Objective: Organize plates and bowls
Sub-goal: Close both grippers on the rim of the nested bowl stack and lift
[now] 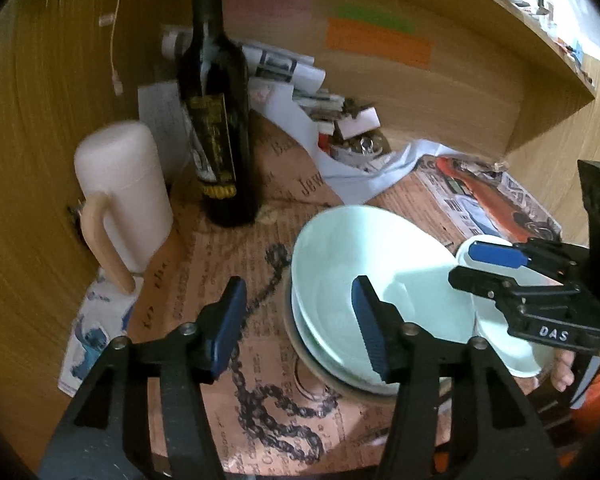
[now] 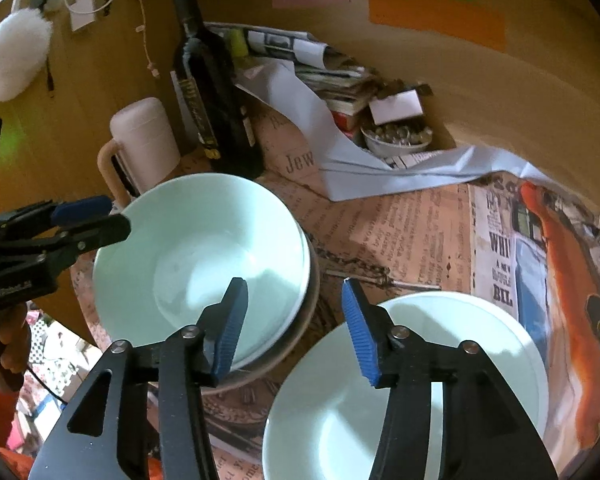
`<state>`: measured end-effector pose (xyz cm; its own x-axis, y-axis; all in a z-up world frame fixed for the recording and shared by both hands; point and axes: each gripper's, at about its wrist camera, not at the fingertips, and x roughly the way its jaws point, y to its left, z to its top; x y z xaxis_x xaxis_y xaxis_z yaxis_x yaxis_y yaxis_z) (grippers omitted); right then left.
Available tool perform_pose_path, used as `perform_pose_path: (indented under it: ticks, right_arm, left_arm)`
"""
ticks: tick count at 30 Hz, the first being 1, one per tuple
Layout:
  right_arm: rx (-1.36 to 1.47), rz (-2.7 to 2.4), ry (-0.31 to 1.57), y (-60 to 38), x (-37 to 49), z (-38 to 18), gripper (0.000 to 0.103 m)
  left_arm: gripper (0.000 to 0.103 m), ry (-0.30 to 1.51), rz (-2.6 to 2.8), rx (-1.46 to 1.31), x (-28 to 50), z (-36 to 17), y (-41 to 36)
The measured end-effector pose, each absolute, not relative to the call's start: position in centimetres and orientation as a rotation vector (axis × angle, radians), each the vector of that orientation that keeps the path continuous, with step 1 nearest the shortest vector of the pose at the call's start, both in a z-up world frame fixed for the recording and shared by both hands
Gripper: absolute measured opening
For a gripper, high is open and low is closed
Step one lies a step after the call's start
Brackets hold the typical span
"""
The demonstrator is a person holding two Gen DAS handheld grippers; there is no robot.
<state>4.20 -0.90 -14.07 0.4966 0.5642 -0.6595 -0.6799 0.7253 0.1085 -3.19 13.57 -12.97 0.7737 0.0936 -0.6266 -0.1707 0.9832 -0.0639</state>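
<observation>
A pale green bowl (image 1: pixel 380 276) (image 2: pixel 196 256) sits nested in another pale bowl, on a brown-rimmed dish (image 1: pixel 340 390) (image 2: pixel 313 292). My left gripper (image 1: pixel 298 328) is open. The bowl's left rim lies between its pads, one finger inside and one outside, with neither pad pressing on it. My right gripper (image 2: pixel 296 332) is open too, straddling the same bowl's right rim. A second pale bowl (image 2: pixel 460 332) (image 1: pixel 504 332) stands just to the right of the stack. Each gripper shows in the other's view: the right gripper (image 1: pixel 486 268) and the left gripper (image 2: pixel 90 220).
A dark wine bottle (image 1: pixel 216 120) and a pale jug with a handle (image 1: pixel 128 192) stand behind the stack on the left. A heap of papers (image 2: pixel 300 92) and a small bowl of metal bits (image 2: pixel 396 140) lie at the back. Newspaper-print cover (image 2: pixel 412 232) lines the table. Wooden walls enclose it.
</observation>
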Motion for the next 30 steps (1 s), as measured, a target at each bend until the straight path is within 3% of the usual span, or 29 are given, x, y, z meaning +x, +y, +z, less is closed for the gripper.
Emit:
perform_pose_path:
  ticks: [25, 30]
  right_arm:
    - [-0.168, 0.831, 0.852, 0.5, 5.0, -16.3, 0.046]
    - [-0.167, 0.812, 0.853, 0.5, 5.2, -16.5, 0.039]
  left_arm:
    - [0.057, 0.88, -0.022, -0.284, -0.9, -17.1, 13.5]
    - [0.057, 0.867, -0.019, -0.281, -1.1, -17.2, 13.6]
